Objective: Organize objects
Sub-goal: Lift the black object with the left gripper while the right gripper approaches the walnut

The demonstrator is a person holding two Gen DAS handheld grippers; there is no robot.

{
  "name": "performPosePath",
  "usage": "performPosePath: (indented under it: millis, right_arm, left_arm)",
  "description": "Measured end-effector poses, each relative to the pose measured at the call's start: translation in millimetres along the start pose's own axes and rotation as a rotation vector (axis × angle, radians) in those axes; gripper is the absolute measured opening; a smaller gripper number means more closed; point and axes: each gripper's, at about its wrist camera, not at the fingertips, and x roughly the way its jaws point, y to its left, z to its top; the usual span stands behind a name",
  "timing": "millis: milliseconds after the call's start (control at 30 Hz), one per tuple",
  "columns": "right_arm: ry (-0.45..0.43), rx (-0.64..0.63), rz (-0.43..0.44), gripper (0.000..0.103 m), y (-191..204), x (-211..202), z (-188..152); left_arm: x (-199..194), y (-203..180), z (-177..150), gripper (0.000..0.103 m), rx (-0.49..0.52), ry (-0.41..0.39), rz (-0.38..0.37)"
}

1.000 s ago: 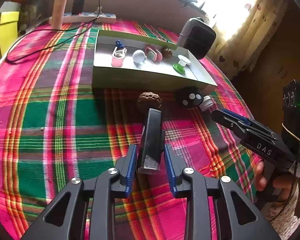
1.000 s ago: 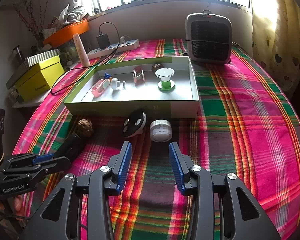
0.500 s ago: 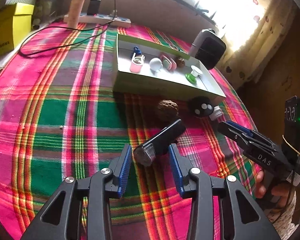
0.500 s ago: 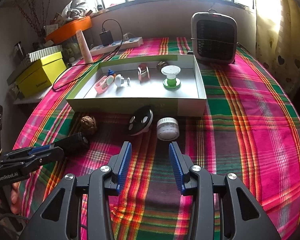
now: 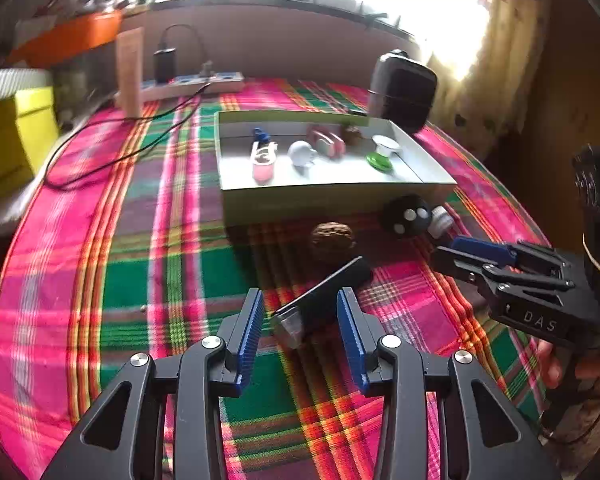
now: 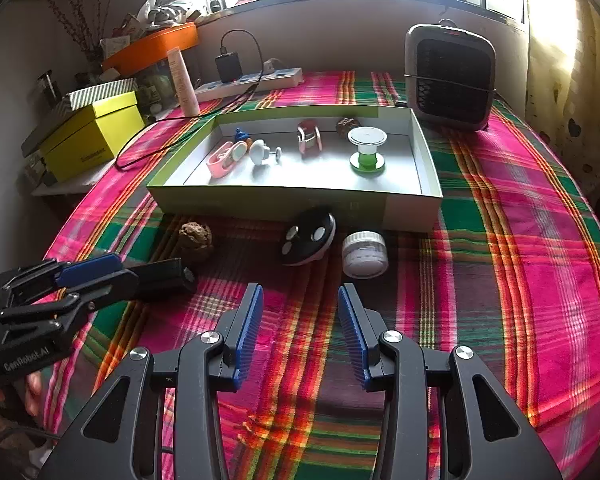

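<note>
The tray (image 6: 412,210) is holding a green-based spool (image 6: 366,148), a pink case (image 6: 225,157) and a white knob (image 6: 259,152). The left tool (image 5: 300,316), its jaws just opened, is straddling a loose black bar (image 5: 332,292). The right tool (image 6: 300,316) is standing open and empty.

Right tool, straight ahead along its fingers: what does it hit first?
The right tool is open with nothing between its fingers. Straight on it would probably meet the plaid cloth first, then the black round gadget and the white jar in front of the tray. Depth is unclear.
</note>
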Motion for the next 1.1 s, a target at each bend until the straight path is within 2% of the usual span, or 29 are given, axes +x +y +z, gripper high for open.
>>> performPosePath:
  millis: [200,400,567,767,867,933,1100]
  right_arm:
    - [0.008,-0.001,0.003,0.040,1,3,0]
    - [0.013,-0.008,0.007,0.041,2,5,1]
    - [0.016,-0.011,0.008,0.041,3,6,1]
    - [0.023,-0.014,0.005,0.040,5,9,3]
    - [0.026,-0.019,0.007,0.040,6,10,3]
    - [0.029,-0.023,0.008,0.040,7,11,3]
    - [0.036,-0.036,0.009,0.040,13,14,3]
  left_arm:
    - [12,-10,7,0.037,0.078,0.029,0.009]
    - [20,-15,10,0.038,0.086,0.048,-0.023]
    - [29,-23,13,0.038,0.118,0.065,-0.015]
    - [36,-21,14,0.038,0.094,0.071,-0.005]
    - [36,-20,14,0.034,0.085,0.067,-0.014]
    - [36,-18,14,0.024,0.079,0.063,-0.006]
    - [33,-10,12,0.024,0.033,0.056,-0.013]
